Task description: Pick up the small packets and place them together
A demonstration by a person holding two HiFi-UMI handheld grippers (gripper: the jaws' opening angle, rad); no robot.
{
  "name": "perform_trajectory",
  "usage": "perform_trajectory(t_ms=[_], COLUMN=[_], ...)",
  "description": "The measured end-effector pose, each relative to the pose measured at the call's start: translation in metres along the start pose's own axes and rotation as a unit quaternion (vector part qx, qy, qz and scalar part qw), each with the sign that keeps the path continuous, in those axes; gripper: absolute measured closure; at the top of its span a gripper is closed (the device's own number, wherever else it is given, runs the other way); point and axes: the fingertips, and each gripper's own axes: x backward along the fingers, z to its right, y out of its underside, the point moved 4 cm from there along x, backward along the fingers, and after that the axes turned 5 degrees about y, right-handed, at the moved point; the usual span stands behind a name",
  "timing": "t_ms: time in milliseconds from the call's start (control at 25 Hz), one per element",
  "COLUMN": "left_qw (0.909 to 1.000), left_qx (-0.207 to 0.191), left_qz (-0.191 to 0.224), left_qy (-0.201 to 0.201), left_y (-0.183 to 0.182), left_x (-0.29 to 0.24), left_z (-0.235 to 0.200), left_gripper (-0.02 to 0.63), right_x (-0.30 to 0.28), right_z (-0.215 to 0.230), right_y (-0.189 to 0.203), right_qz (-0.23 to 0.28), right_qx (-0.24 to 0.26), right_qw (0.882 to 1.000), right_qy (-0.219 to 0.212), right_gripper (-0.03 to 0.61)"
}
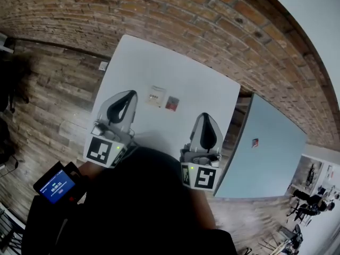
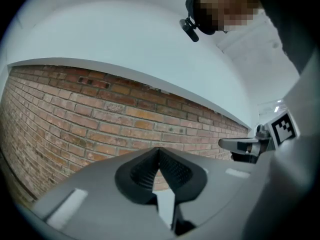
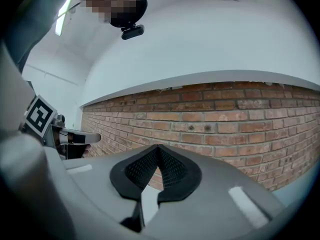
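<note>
Left claw [image 1: 129,94] and right claw [image 1: 206,116] sit closed and empty; white packet [image 1: 155,96] and red packet [image 1: 171,103] on the table [image 1: 202,84] look light and limp, so pinch an edge.

**Nothing legible in view**

The marker cubes on the left gripper [image 1: 127,94] and right gripper [image 1: 205,116] bear black-and-white square patterns, no lettering. A handheld device [image 1: 56,186] shows white characters on a blue screen, too small to read. Print on the cream packet [image 1: 155,96] and red packet [image 1: 171,103] is blurred.
</note>
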Motion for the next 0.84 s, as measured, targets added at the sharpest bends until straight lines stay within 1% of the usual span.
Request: perform_trajectory(t_ms=[200, 480, 680, 840], left_qw=[1.0000, 0.9999, 0.9994, 0.9994], left_qx=[0.002, -0.010, -0.031, -0.030], left_qz=[0.003, 0.006, 0.008, 0.012], left_qy=[-0.003, 0.006, 0.009, 0.011], left_y=[0.001, -0.003, -0.001, -0.006], left_x=[-0.002, -0.004, -0.002, -0.007], left_z=[-0.002, 0.006, 0.013, 0.022], left_gripper=[0.614, 0.614, 0.614, 0.614], right_x=[0.002, 0.008, 0.011, 0.012], right_z=[-0.004, 0.001, 0.003, 0.006], right_y=[-0.001, 0.006, 0.009, 0.010], right_qz=[0.003, -0.003, -0.002, 0.000], right_qx=[0.001, 0.004, 0.008, 0.012], right_qw=[1.000, 1.000, 1.000, 1.000], right_qy=[0.001, 0.008, 0.011, 0.014], right_gripper=[0.578, 0.578, 0.578, 0.577])
